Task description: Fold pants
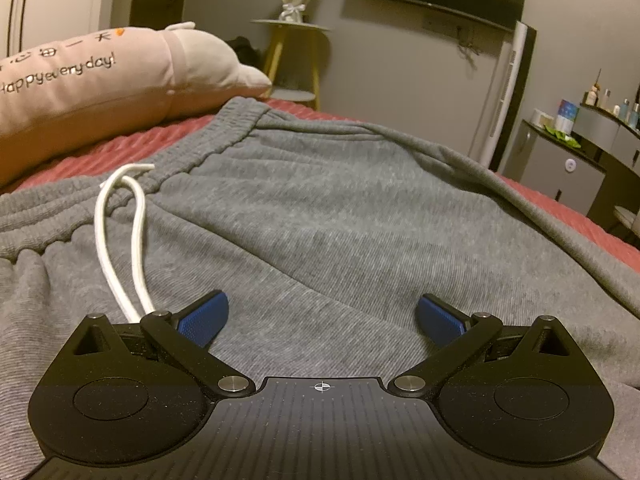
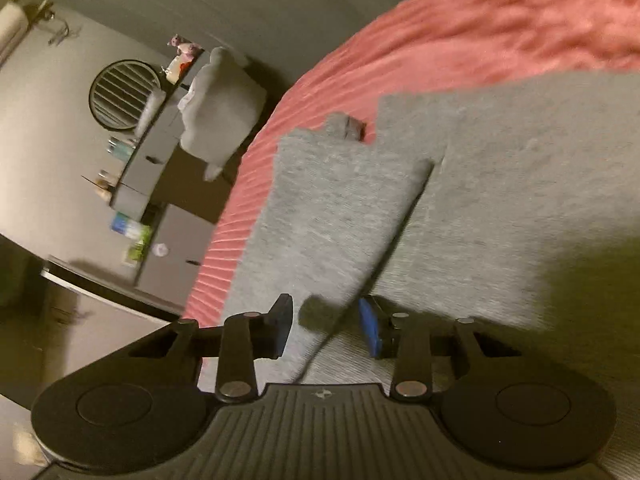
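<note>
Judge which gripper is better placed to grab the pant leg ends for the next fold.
Likely the right. The right gripper is open over the grey pant legs, whose hems lie just ahead. The left gripper sits open near the waistband and drawstring.

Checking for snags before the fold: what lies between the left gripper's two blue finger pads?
Only the grey knit sweatpants, seen in the left wrist view. The left gripper is open; the white drawstring cord lies left of the gap, not inside it.
</note>
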`<state>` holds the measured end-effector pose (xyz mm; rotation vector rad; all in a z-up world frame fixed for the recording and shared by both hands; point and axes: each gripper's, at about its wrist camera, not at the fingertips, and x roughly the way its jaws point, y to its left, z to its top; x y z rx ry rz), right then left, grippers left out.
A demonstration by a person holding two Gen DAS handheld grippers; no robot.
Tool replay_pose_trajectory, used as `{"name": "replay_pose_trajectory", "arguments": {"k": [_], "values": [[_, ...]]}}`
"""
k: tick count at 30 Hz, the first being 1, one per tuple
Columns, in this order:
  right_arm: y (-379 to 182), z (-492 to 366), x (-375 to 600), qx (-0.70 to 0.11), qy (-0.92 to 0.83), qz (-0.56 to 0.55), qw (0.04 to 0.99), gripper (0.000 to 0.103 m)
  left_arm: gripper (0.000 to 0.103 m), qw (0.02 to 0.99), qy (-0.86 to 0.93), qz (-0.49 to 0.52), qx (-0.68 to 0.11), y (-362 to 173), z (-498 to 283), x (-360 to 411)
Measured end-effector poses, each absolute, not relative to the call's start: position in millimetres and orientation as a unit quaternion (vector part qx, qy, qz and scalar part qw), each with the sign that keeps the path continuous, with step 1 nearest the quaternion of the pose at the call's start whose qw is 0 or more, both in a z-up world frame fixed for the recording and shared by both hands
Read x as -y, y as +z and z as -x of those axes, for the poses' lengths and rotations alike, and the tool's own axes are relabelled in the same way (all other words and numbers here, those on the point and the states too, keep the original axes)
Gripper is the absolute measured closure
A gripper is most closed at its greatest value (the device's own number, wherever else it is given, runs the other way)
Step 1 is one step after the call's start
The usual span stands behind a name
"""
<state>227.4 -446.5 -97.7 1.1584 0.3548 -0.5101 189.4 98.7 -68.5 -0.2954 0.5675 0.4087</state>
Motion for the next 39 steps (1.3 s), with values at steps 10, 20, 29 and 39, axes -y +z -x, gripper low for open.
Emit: {"name": "replay_pose_trajectory", "arguments": {"k": [10, 20, 29, 39], "values": [[-113, -225, 459, -0.115, -0.199, -0.585, 0.778, 0.098, 0.000, 0.930, 0.198, 0.149, -0.272, -71, -190, -100], [-131, -219, 456, -0.125, -0.195, -0.581, 0.780, 0.098, 0.000, 0.900, 0.112, 0.317, -0.277, -9, -191, -131], [-137, -226, 458, -0.129, -0.179, -0.566, 0.794, 0.097, 0.025, 0.857, 0.037, 0.360, -0.366, 5, -348, -142], [-139, -224, 453, -0.127, -0.187, -0.558, 0.799, 0.097, 0.046, 0.822, 0.058, 0.382, -0.418, -30, -425, -140]]}}
